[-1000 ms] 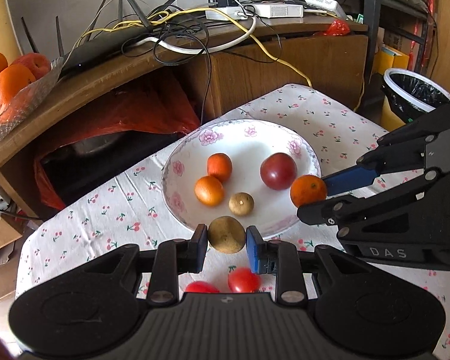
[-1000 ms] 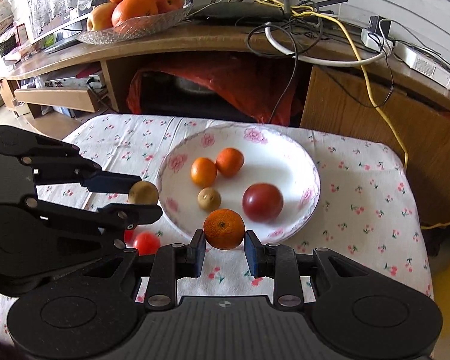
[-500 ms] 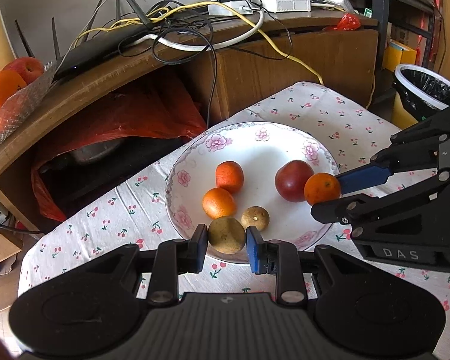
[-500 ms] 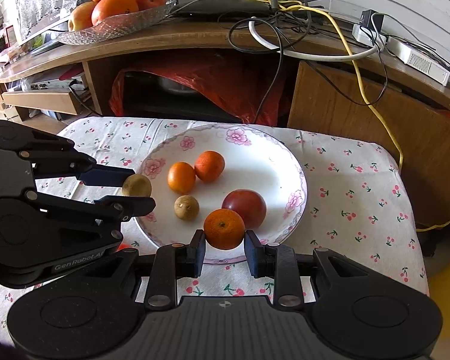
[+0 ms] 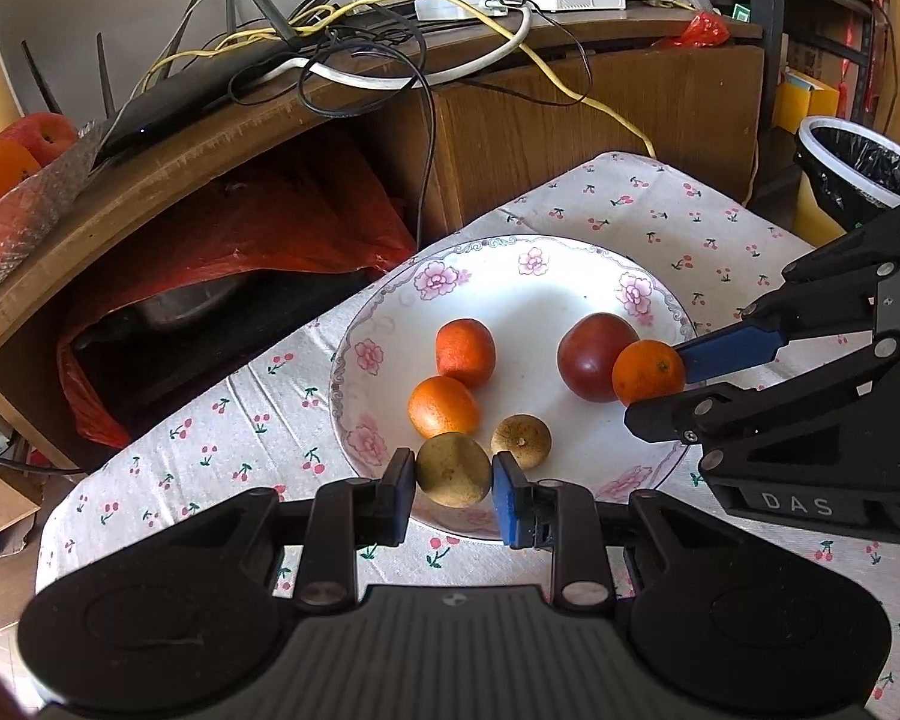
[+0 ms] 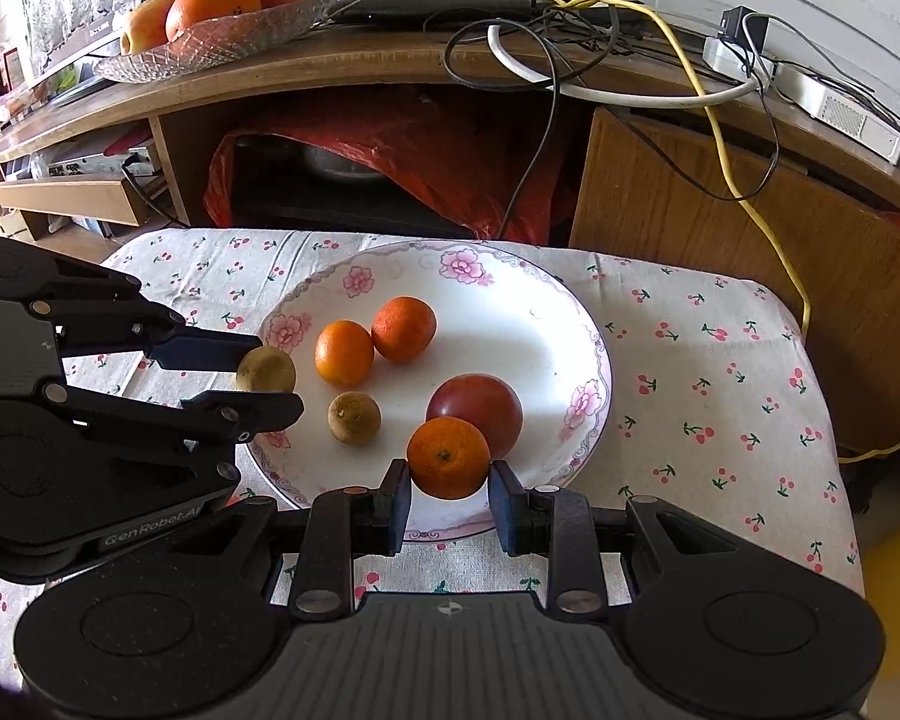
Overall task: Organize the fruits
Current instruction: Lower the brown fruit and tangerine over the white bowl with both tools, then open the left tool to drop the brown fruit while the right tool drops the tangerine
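Two handheld grippers each hold a small fruit over a flowered plate on a cherry-print tablecloth.

The left gripper pinches a yellow-brown round fruit between its two fingers, above the near left rim of the white plate. The right gripper pinches a small orange the same way, over the plate's near right side, just in front of a dark red fruit. Four fruits lie on the plate: the dark red one, two small oranges side by side and touching, and a small brownish fruit nearer the left gripper. Behind the table stands a wooden desk strewn with cables, and on its left end a glass dish of oranges and apples.
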`<state>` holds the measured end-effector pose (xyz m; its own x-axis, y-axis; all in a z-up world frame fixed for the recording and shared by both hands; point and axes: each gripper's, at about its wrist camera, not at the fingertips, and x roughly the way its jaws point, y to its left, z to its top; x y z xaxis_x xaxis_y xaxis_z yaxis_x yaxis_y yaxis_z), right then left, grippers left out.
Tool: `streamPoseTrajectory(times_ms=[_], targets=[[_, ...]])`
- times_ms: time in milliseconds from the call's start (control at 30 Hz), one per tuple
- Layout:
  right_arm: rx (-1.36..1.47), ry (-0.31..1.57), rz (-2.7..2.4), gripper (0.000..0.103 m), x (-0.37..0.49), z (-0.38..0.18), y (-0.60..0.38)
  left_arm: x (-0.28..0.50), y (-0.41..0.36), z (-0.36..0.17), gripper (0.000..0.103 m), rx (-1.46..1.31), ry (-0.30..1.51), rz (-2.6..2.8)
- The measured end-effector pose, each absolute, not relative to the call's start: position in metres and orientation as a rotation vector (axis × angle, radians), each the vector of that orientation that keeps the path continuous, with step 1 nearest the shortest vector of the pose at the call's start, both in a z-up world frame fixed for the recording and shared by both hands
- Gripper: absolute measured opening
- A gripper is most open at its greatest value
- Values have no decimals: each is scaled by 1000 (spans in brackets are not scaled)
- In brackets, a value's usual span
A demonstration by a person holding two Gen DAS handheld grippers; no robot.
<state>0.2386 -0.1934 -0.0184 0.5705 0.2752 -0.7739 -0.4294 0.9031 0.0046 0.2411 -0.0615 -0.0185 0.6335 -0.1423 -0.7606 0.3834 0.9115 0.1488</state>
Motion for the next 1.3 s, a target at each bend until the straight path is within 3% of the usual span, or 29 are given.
streamPoseTrajectory(times_ms=[1300], targets=[[-168, 857, 405, 28, 245, -23, -195, 243, -62, -17, 37, 295, 820, -303]])
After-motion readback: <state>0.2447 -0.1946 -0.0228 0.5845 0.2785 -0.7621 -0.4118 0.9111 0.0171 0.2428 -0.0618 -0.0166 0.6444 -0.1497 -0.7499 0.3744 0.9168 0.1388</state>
